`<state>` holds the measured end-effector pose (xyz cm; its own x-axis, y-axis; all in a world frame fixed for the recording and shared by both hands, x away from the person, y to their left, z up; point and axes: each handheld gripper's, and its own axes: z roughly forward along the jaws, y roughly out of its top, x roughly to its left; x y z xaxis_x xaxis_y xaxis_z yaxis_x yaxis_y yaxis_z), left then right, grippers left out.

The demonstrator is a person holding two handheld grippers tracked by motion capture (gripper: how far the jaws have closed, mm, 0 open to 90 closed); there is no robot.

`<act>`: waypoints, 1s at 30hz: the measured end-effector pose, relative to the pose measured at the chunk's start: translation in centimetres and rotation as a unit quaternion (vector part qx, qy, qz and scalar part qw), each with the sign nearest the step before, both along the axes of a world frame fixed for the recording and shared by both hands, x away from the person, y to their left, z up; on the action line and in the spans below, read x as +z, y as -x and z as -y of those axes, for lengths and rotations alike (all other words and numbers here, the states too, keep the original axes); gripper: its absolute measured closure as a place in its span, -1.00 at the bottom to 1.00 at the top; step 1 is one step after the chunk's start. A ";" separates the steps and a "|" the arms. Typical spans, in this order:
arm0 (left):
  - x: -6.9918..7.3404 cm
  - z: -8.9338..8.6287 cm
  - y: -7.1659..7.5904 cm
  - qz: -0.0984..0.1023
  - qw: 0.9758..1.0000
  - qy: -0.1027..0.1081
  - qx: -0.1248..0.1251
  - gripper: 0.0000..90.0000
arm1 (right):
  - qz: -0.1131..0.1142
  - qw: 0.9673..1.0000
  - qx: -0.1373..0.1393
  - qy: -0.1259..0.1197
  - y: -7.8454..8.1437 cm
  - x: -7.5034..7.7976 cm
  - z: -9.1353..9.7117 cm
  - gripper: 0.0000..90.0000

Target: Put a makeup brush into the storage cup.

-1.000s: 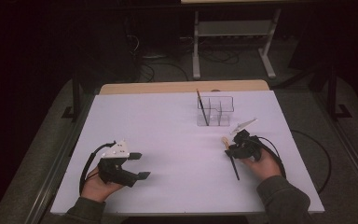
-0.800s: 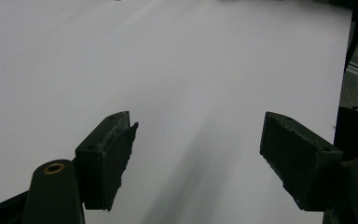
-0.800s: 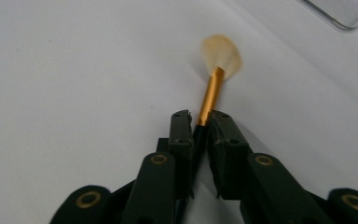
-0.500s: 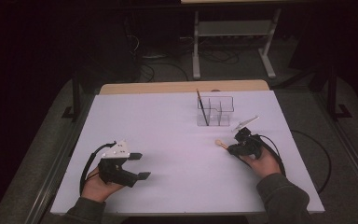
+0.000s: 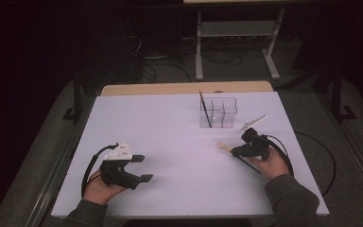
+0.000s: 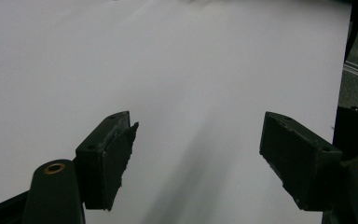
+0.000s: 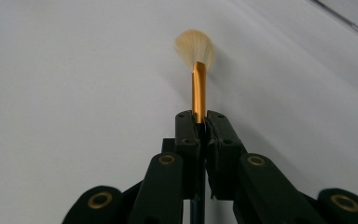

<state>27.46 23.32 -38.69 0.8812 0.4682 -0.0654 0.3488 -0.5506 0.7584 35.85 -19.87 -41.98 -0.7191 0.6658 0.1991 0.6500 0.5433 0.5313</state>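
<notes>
A white table top (image 5: pixel 170 142) is set in a dark room, with a metal stand and cables on the floor behind it.

A brush (image 7: pixel 198 70) is clamped between the jaws of the right gripper (image 7: pixel 200 122), which have just been closing and are now pressed together on its shaft. The brush is seen to have a fan of pale bristles, a gold metal collar and a thin dark handle; the bristles jut out just past the fingertips, over the table, and the handle (image 5: pixel 248 164) trails back under the hand. Nothing is found between the bristle end and the bare table around it.

Just beyond the right gripper (image 5: pixel 231 150), a clear plastic organiser (image 5: pixel 219 112) with several compartments is stood, and a second dark-handled brush (image 5: pixel 204 108) is leaned upright in one of them.

Well apart, on the other side of the table, the left gripper (image 5: pixel 142 168) is held with its jaws wide apart. Nothing is gripped between its pads (image 6: pixel 116 158); only bare table lies ahead of them.
</notes>
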 end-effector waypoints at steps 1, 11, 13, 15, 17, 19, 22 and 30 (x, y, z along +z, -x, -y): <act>0.0 0.0 0.0 0.001 1.000 0.000 -0.001 -0.46 | 0.002 1.000 0.003 -0.001 0.0 0.2 0.0 0.85; 0.0 0.1 0.0 0.000 1.000 0.006 -0.001 -0.45 | 0.011 0.999 0.020 -0.025 0.5 1.9 -0.1 0.85; 0.0 0.1 0.0 0.000 1.000 0.006 -0.003 -0.45 | 0.011 0.999 0.022 -0.028 0.5 2.3 -0.2 0.85; 0.0 0.2 -0.1 0.000 1.000 0.006 -0.003 -0.45 | 0.014 0.999 0.023 -0.029 0.6 2.6 -0.3 0.85; 0.0 0.2 -0.1 -0.001 1.000 0.007 -0.003 -0.45 | 0.015 0.999 0.028 -0.031 0.7 2.9 -0.3 0.85; 0.0 0.2 0.0 0.000 1.000 0.007 -0.003 -0.45 | 0.018 0.999 0.031 -0.032 0.7 3.1 -0.5 0.85; 0.1 0.2 0.0 0.000 1.000 0.008 -0.004 -0.45 | 0.019 0.999 0.035 -0.032 0.8 3.5 -0.6 0.85; 0.1 0.3 0.0 0.000 1.000 0.010 -0.005 -0.45 | 0.023 0.998 0.047 -0.039 1.0 4.4 -1.0 0.85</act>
